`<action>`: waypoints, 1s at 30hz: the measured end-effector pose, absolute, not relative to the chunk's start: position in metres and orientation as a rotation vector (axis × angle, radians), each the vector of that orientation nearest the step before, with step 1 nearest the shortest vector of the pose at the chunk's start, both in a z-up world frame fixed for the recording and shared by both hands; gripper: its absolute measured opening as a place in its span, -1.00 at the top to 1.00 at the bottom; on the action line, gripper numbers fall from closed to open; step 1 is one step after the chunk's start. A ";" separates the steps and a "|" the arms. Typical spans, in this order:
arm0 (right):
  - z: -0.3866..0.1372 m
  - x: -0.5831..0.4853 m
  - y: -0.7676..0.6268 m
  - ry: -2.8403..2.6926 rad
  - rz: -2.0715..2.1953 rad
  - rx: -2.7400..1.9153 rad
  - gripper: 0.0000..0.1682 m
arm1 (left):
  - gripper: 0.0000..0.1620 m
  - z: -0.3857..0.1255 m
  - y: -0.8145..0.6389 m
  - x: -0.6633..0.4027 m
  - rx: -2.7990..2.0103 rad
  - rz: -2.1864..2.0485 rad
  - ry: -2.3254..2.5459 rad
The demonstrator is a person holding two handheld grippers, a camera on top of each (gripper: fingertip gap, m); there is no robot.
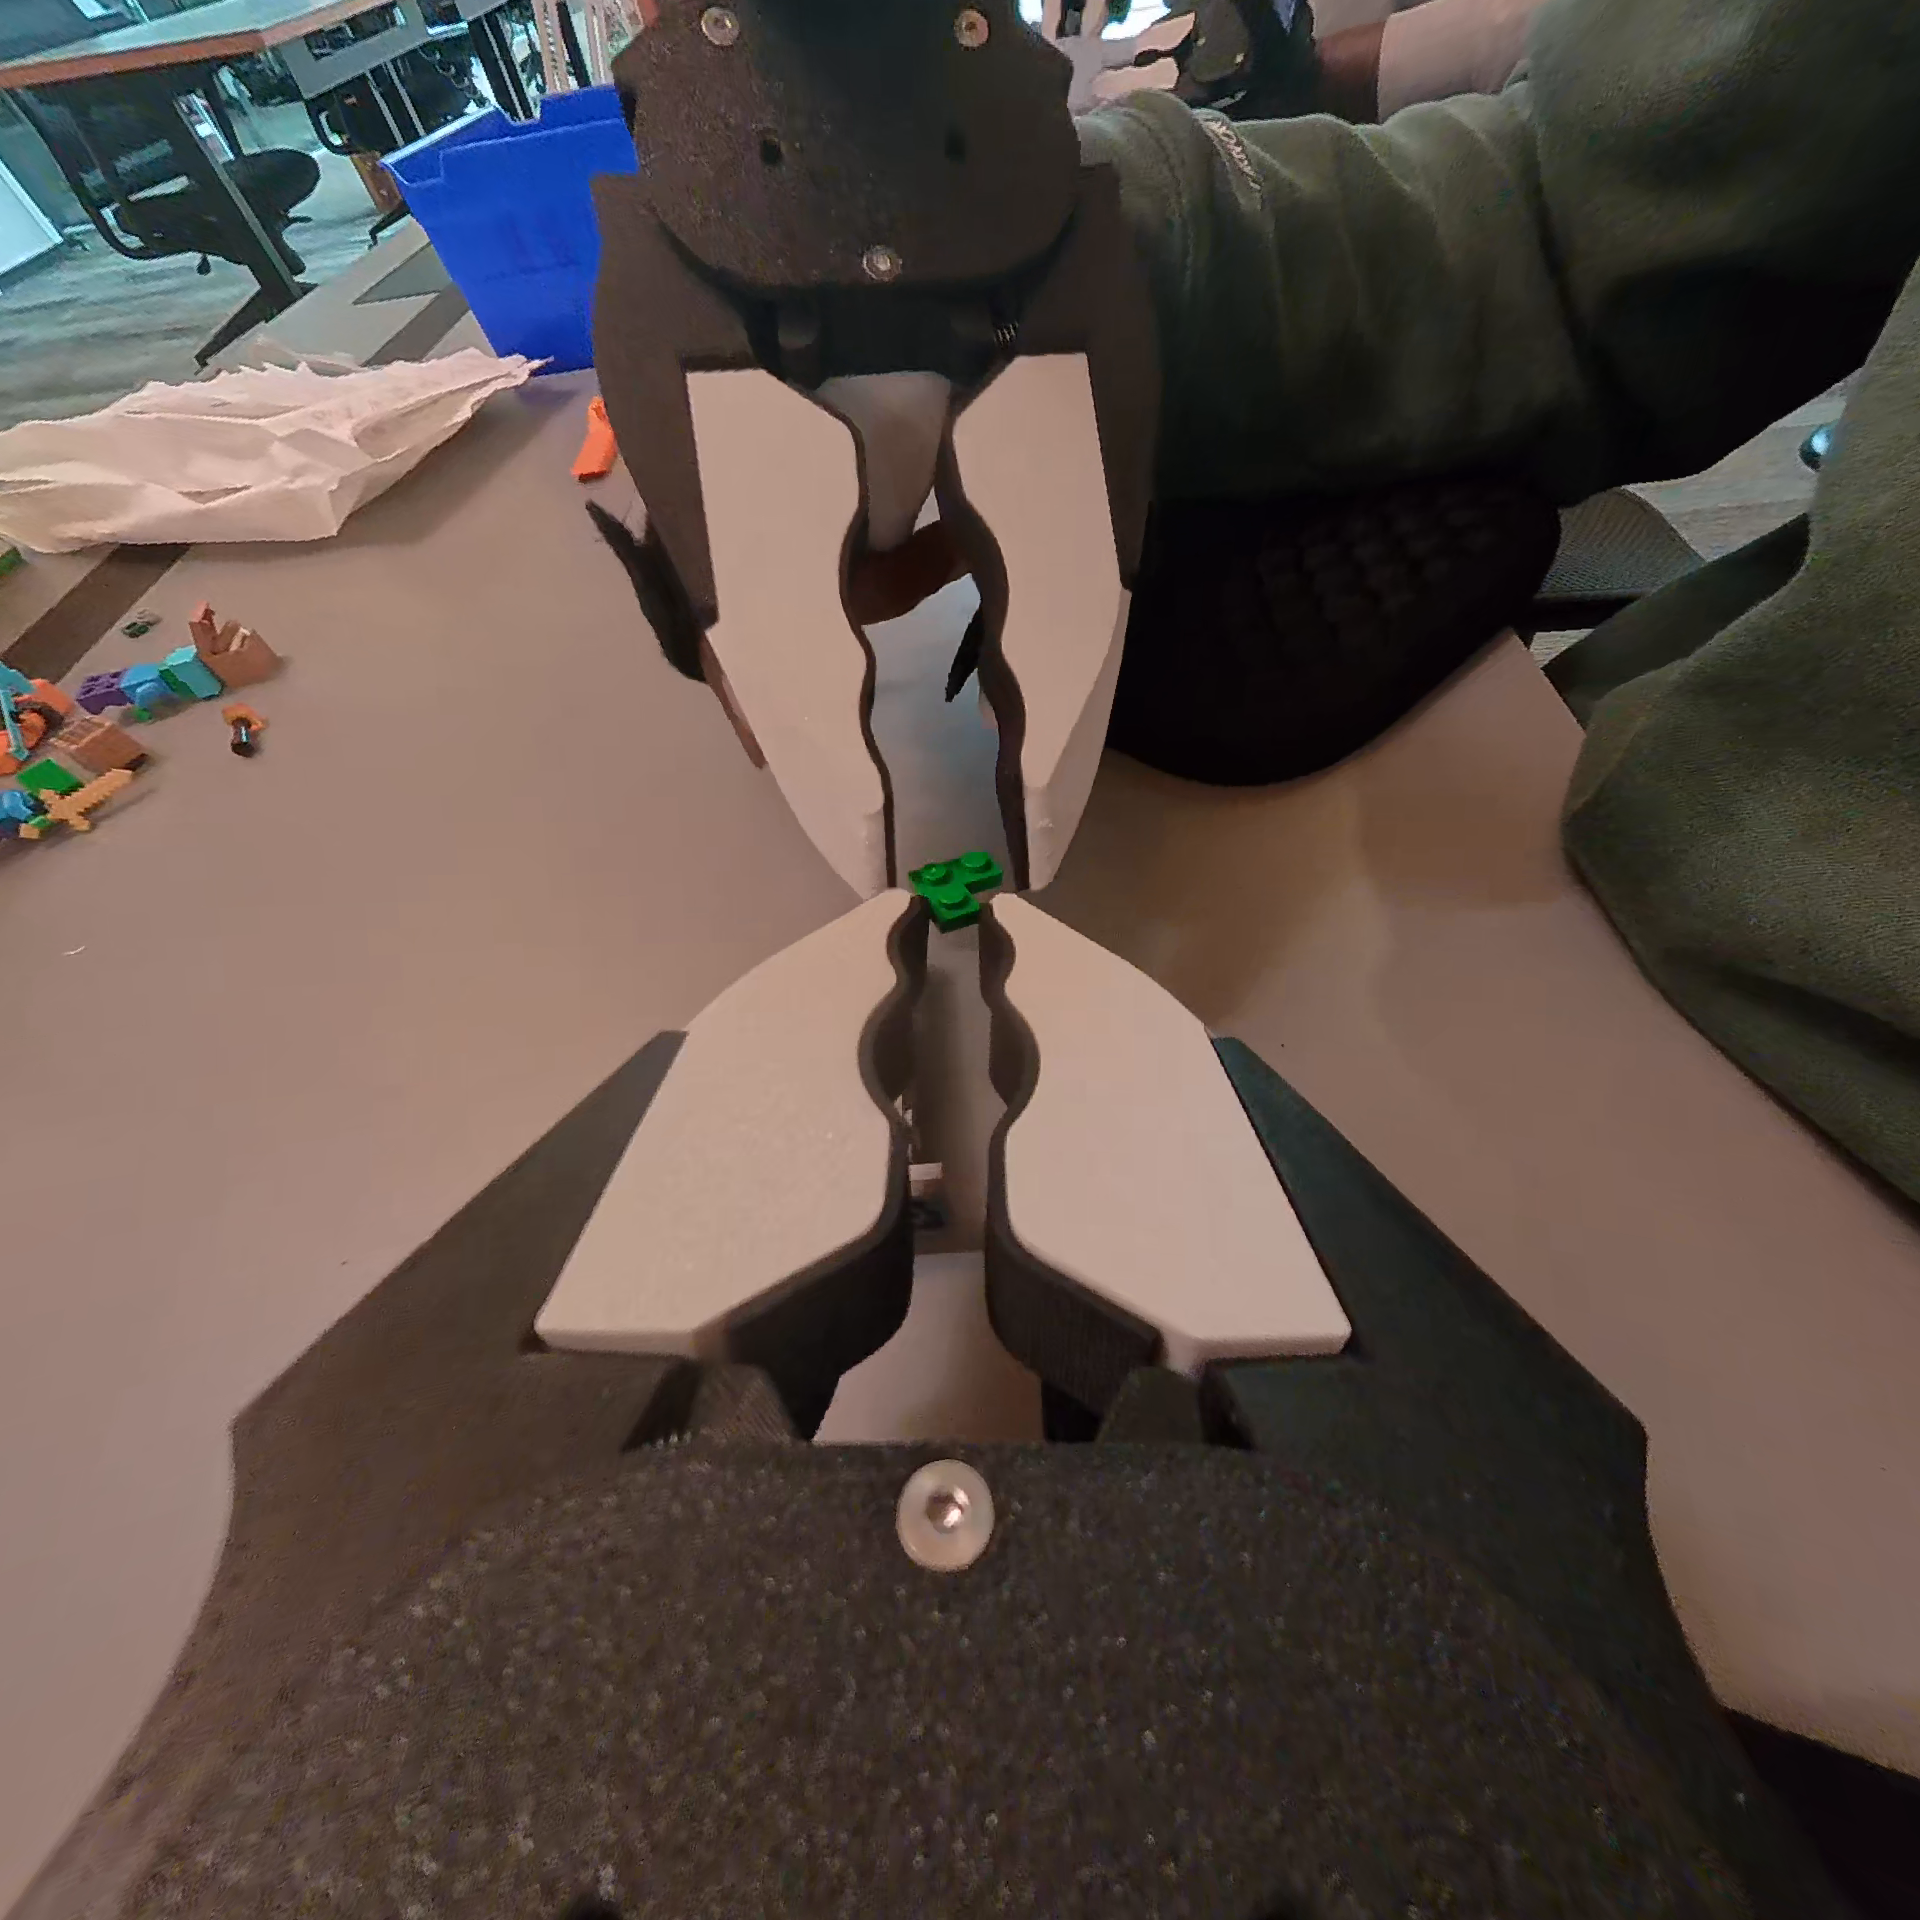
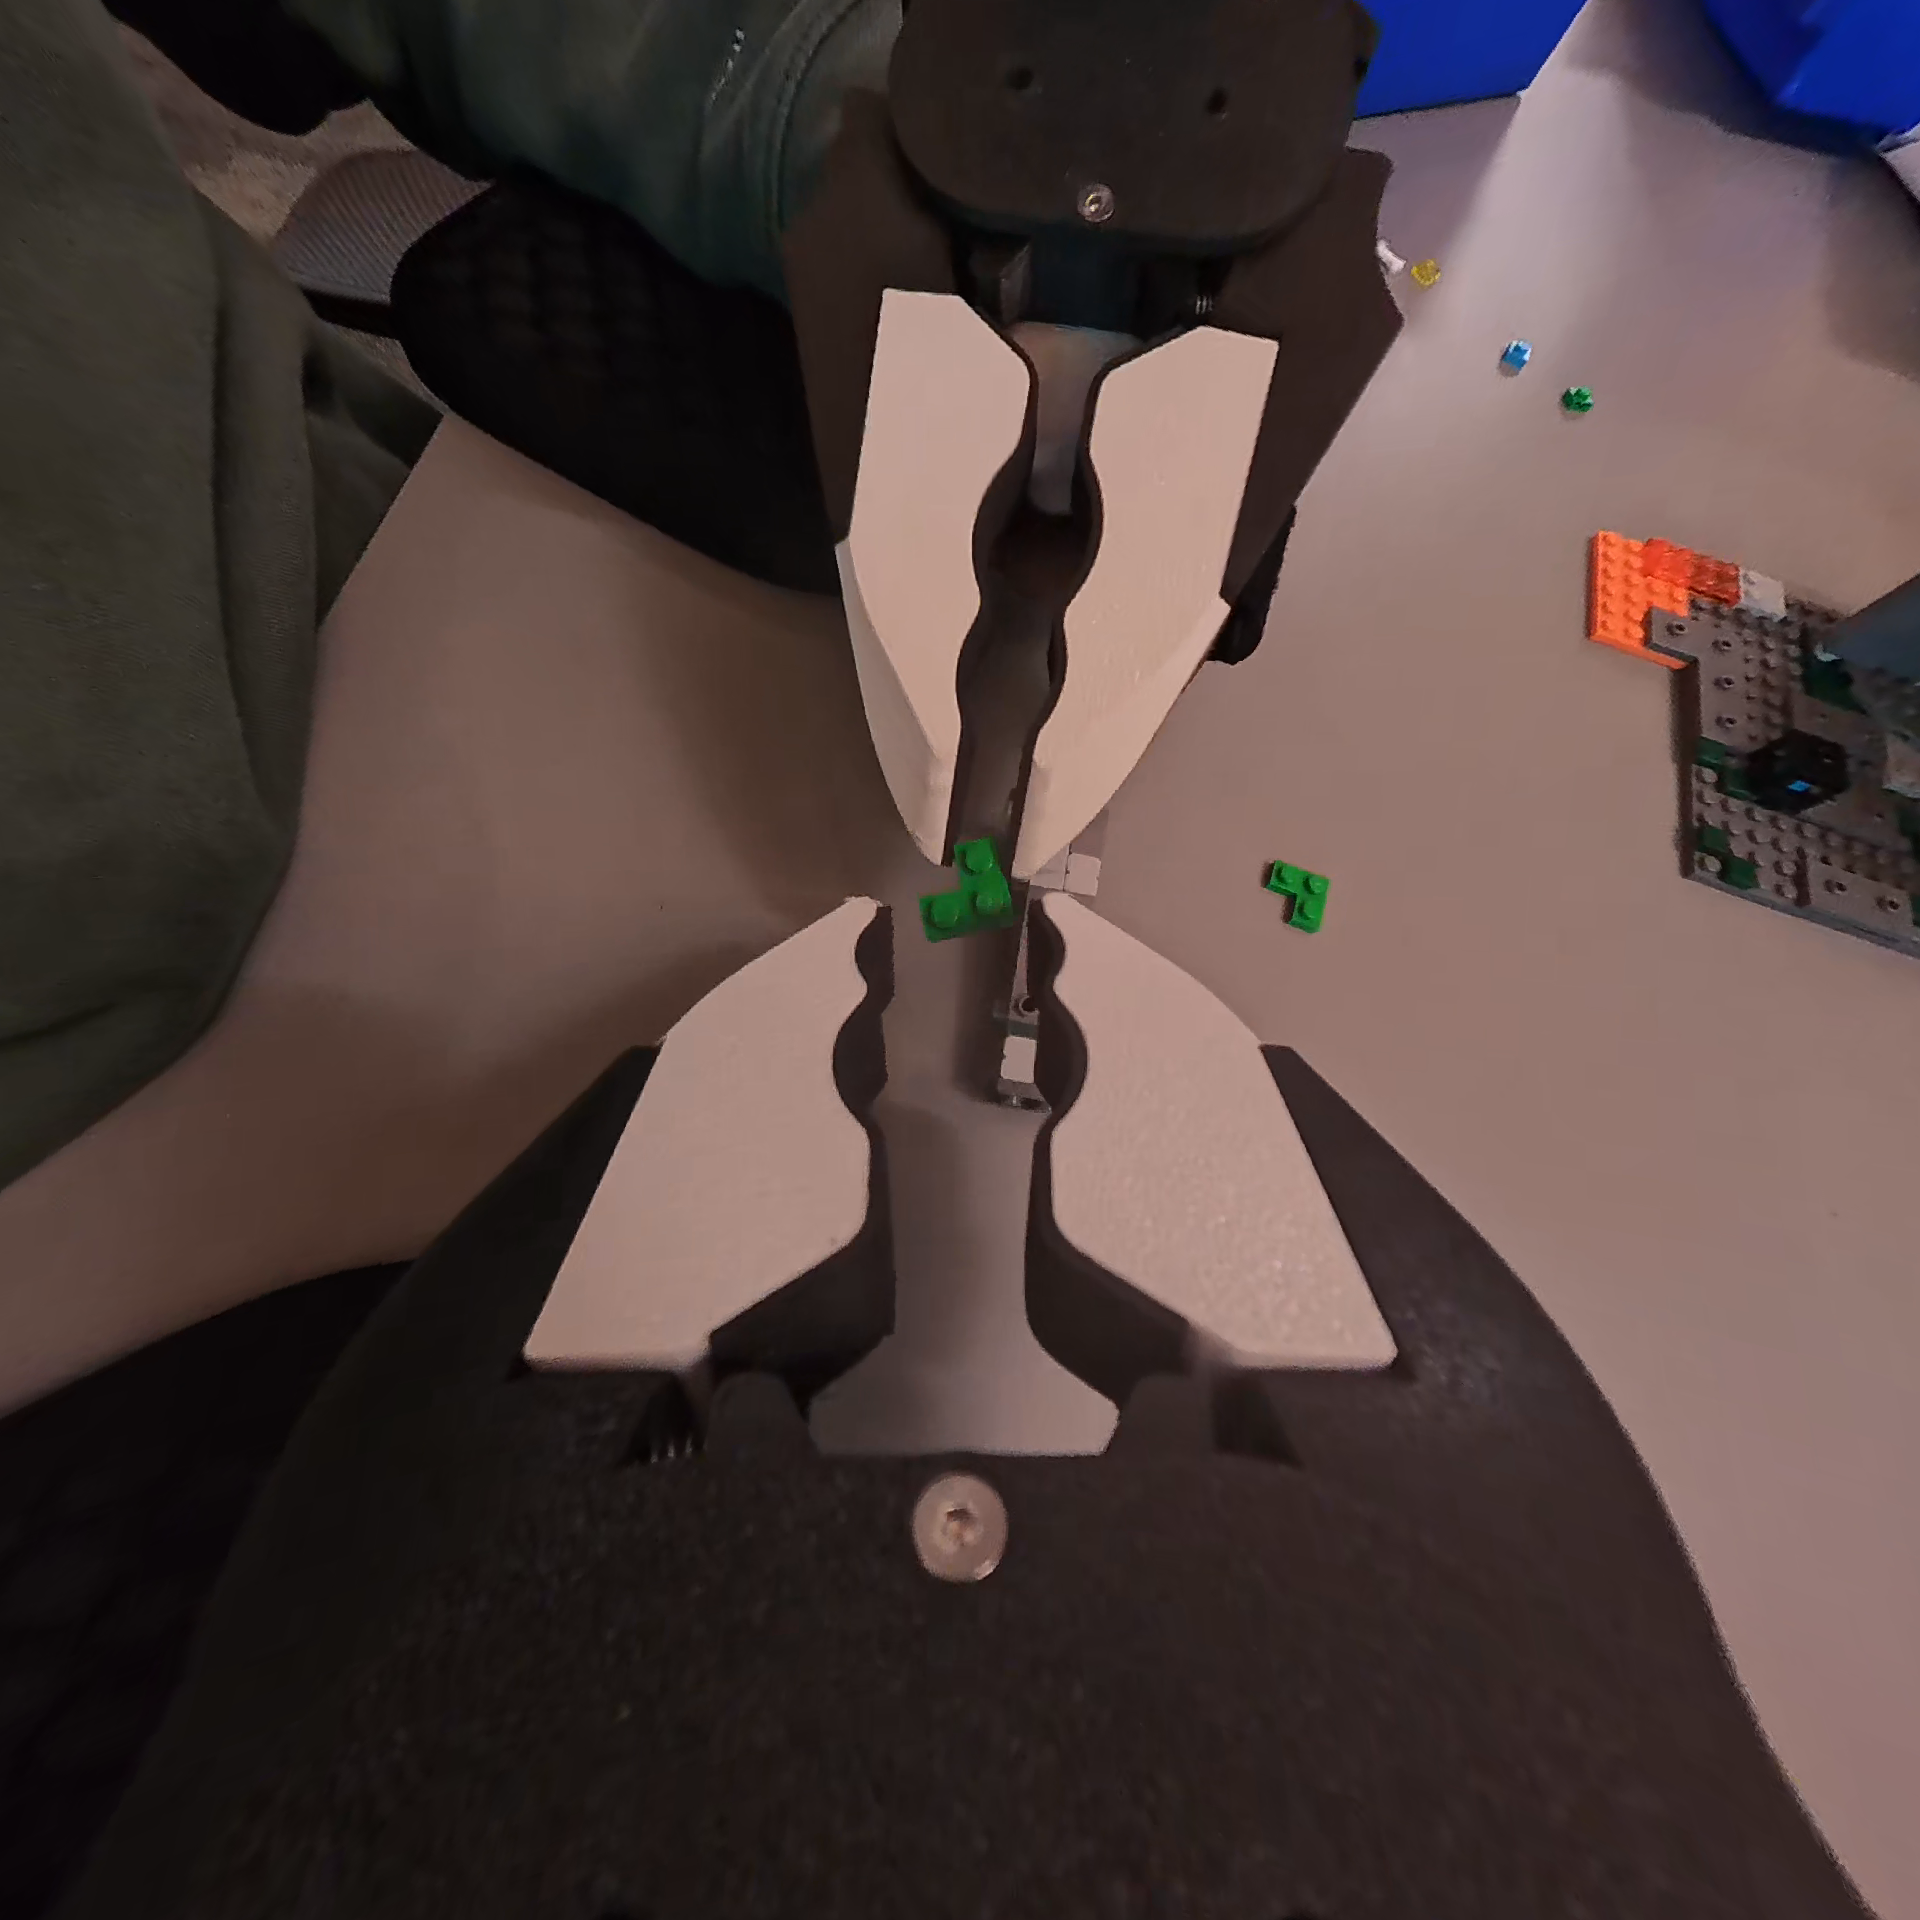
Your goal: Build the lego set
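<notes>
A small green L-shaped plate (image 1: 954, 889) hangs in the air between the two grippers, which face each other tip to tip above the grey table (image 1: 436, 987). My left gripper (image 1: 948, 914) is shut on the plate's near end. In the right wrist view the plate (image 2: 966, 896) sticks out of the left gripper's tips (image 2: 982, 847). My right gripper (image 2: 958, 914) is open, with its fingertips on either side of the plate. In the left wrist view the right gripper (image 1: 954, 871) comes in from the top. A thin grey and white brick strip (image 2: 1016, 1039) lies on the table below.
A second green L-shaped plate (image 2: 1297, 896) and a grey baseplate build (image 2: 1766, 790) with an orange corner (image 2: 1621, 592) lie to the right. Loose bricks (image 1: 104, 727), a white paper bag (image 1: 229, 447) and a blue bin (image 1: 520, 229) sit to the left. A person's green sleeve (image 1: 1455, 260) is behind. Left and right tips are no more than a few centimetres apart. From either gripper's tips it is about 25 cm to the grey baseplate build (image 2: 1766, 790).
</notes>
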State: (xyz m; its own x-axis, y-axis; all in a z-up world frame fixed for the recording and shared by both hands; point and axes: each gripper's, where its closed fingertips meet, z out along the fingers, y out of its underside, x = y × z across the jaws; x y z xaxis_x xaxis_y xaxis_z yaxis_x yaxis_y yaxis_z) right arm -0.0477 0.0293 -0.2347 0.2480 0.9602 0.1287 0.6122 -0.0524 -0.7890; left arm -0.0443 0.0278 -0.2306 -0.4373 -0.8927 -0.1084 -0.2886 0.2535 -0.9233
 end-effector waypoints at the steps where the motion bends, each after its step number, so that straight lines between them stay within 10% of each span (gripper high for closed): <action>1: -0.236 -0.049 0.030 -1.457 0.563 -1.757 0.73 | 0.89 -0.231 0.027 -0.044 -1.072 -1.179 1.874; 30: -0.275 -0.036 0.053 -1.288 0.404 -2.149 0.80 | 0.82 -0.265 0.053 -0.035 -1.241 -0.865 1.919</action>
State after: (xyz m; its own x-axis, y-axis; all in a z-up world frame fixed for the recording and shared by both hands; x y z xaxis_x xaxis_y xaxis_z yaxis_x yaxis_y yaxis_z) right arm -0.0356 0.0526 -0.2750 0.4842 0.8739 0.0426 0.6934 -0.3535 -0.6279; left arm -0.0350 0.0529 -0.2652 -0.3104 -0.9319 -0.1874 -0.4766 0.3232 -0.8176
